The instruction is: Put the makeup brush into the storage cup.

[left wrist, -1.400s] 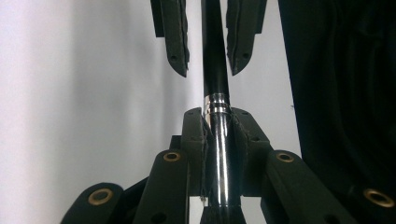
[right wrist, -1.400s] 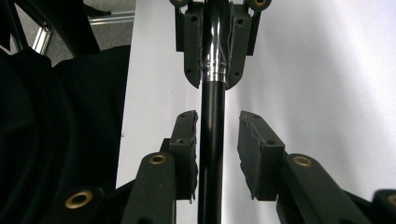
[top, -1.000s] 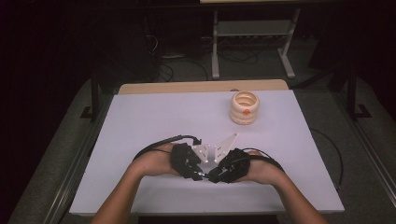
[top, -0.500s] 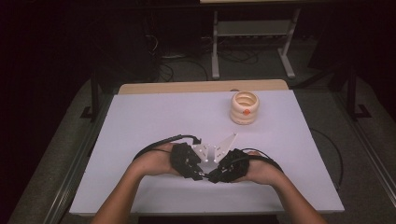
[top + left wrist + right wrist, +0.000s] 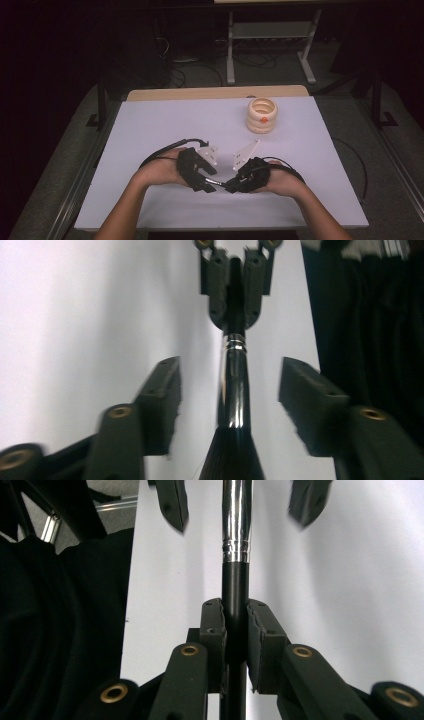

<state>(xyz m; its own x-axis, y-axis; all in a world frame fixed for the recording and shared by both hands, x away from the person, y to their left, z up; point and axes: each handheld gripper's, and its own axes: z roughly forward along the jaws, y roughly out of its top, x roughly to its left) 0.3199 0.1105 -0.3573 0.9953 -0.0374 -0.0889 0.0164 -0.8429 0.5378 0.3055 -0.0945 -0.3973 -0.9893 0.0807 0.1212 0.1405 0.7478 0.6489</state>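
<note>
Now, over the near middle of the white worktop (image 5: 150, 130), a brush (image 5: 234, 385) is changing hands: the right tongs (image 5: 235, 630) pinch its black handle, while the left tongs (image 5: 227, 405) have just been opening and stand spread on either side of its ferrule, clear. Next, I judge, the left withdraws, perhaps letting the right carry the brush to the far-right ringed holder (image 5: 262, 116).
</note>
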